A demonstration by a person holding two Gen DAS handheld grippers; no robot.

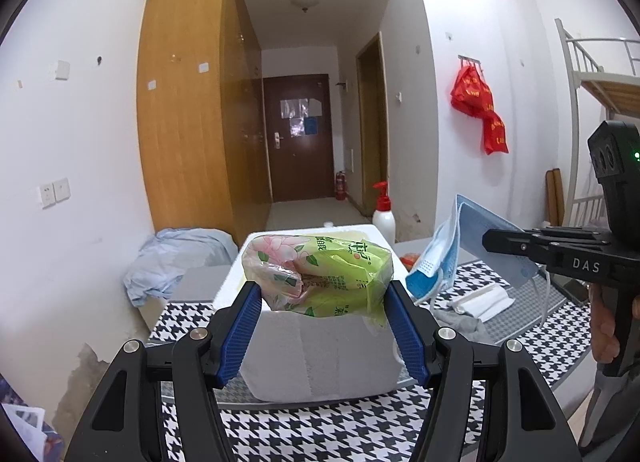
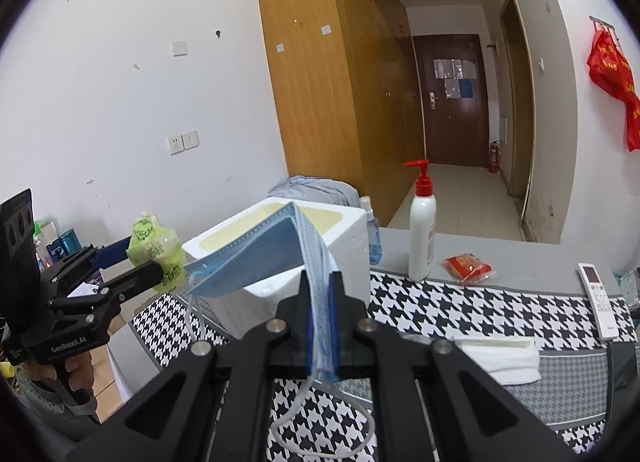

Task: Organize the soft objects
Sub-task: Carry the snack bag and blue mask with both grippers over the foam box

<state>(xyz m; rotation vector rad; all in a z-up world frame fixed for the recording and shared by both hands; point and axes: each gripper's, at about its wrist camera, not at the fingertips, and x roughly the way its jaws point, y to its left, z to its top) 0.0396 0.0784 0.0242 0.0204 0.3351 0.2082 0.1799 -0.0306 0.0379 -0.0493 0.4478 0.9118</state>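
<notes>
My left gripper is shut on a green tissue pack, its blue pads pressing both ends. It holds the pack just above the near rim of a white foam box. From the right wrist view the left gripper and the tissue pack hang left of the foam box. My right gripper is shut on a stack of blue face masks, which fan out leftward with ear loops dangling. In the left wrist view the right gripper carries the masks right of the box.
A houndstooth mat covers the table. On it are a white pump bottle, a small blue spray bottle, a red packet, a remote and a folded white cloth. A pale blue cloth heap lies behind the box.
</notes>
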